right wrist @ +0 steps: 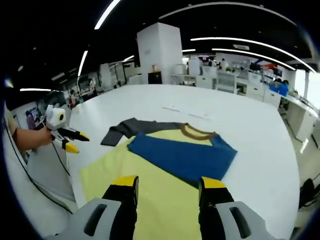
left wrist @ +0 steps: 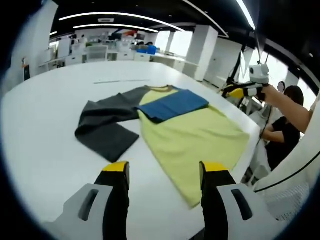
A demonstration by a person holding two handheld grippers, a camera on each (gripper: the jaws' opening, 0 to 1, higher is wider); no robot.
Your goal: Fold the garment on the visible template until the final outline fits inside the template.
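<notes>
A long-sleeved shirt lies flat on the white table (left wrist: pixel 45 150). Its body is yellow (left wrist: pixel 195 135), its collar brown (right wrist: pixel 197 132). The blue sleeve (left wrist: pixel 175 105) is folded across the chest, and the grey sleeve (left wrist: pixel 107 122) lies bent out to the side. My left gripper (left wrist: pixel 165 172) is open and empty, hovering just short of the shirt's hem side. My right gripper (right wrist: pixel 168 185) is open over the yellow body (right wrist: pixel 102 172), facing the blue sleeve (right wrist: pixel 185 155) and grey sleeve (right wrist: pixel 130 127). Each gripper also shows in the other view, held by a hand: right gripper (left wrist: pixel 240 91), left gripper (right wrist: pixel 70 140).
Thin pale marks (left wrist: pixel 122 81) lie on the table beyond the collar. The table edge (left wrist: pixel 255 142) runs close along the shirt's yellow side. A person in black (left wrist: pixel 282 130) sits past that edge. Desks and pillars stand far behind.
</notes>
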